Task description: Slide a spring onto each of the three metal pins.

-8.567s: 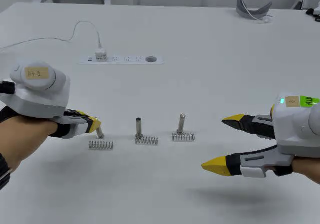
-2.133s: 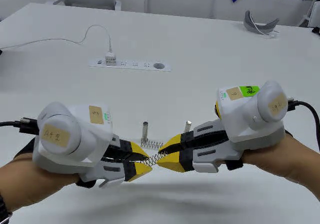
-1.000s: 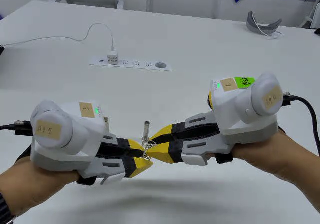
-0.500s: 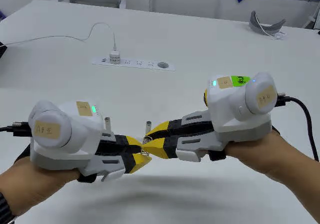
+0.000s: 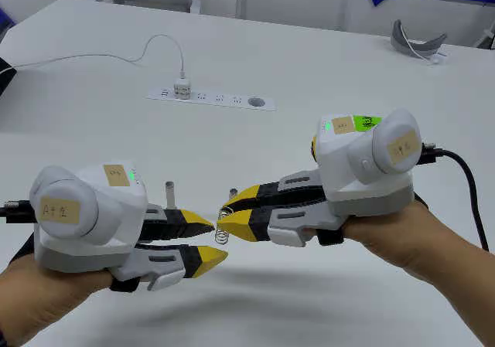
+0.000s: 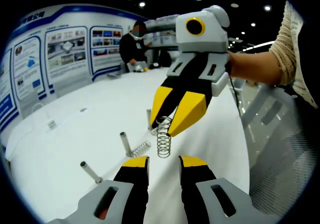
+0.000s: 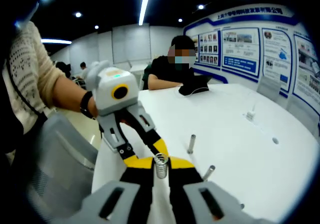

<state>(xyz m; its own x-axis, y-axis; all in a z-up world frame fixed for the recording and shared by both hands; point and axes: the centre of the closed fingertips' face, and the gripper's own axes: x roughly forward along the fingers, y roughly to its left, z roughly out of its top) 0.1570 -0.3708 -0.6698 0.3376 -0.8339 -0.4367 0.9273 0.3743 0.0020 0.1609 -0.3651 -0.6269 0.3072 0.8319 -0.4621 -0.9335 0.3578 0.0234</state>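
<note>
Left gripper has let go and backed off, jaws slightly apart, so the spring hangs upright, pinched at its top by the clamped right gripper, just in front of the three pins on the white table.

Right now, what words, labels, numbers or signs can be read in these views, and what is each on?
No text reads clearly enough to quote.
On the white left gripper, tan paper stickers: handwriting, blurred.
On the white right gripper, a green paper sticker and tan ones: handwriting, too small.
On the wall, blue-and-white posters: print too small.
</note>
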